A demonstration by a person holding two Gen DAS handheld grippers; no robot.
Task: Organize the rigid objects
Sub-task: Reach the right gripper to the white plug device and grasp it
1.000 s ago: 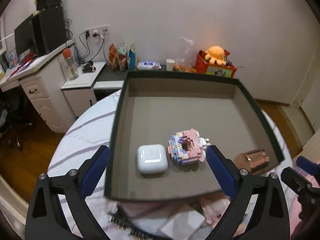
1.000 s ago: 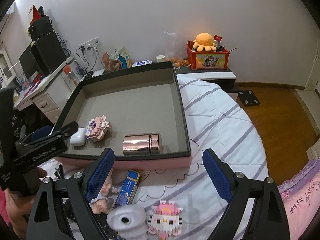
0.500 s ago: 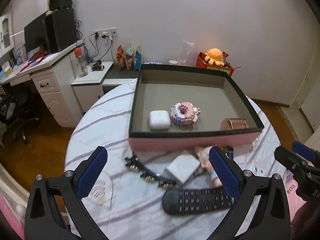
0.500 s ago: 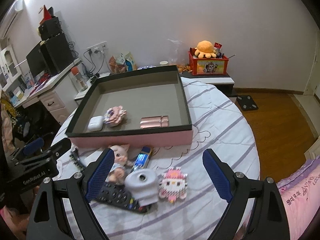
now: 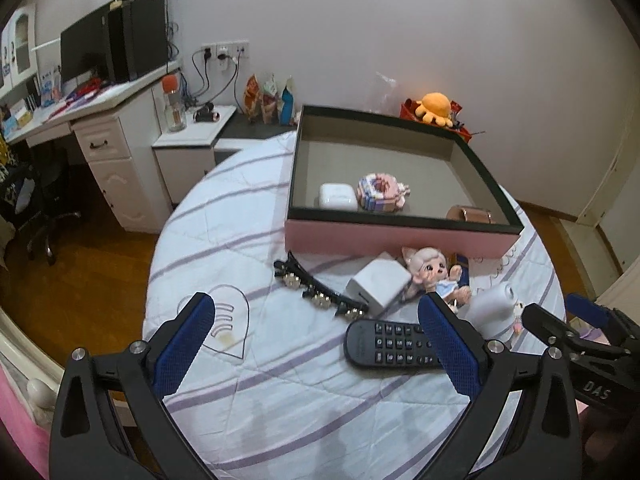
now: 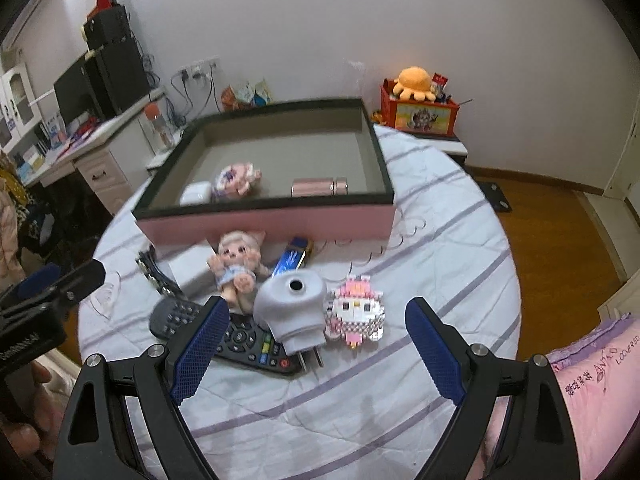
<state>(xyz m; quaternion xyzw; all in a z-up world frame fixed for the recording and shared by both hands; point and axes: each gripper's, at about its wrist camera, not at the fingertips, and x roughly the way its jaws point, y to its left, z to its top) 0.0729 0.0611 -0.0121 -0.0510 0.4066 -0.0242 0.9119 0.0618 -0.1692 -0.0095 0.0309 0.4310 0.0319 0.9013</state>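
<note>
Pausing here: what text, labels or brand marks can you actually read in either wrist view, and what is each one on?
"DAS": on the right gripper body, seen from the left wrist view.
"ANKO" and "LOCKERSD" (uncertain), beside some characters: on the pink fabric at lower right.
White lettering on the left gripper body: too blurred.
Remote control button markings: too small.
Blue pack print: blurred.
Red box artwork: no legible words.

left wrist: from left, looking down | right wrist: from right | shared: box [image 5: 400, 236] [image 6: 264, 222]
</note>
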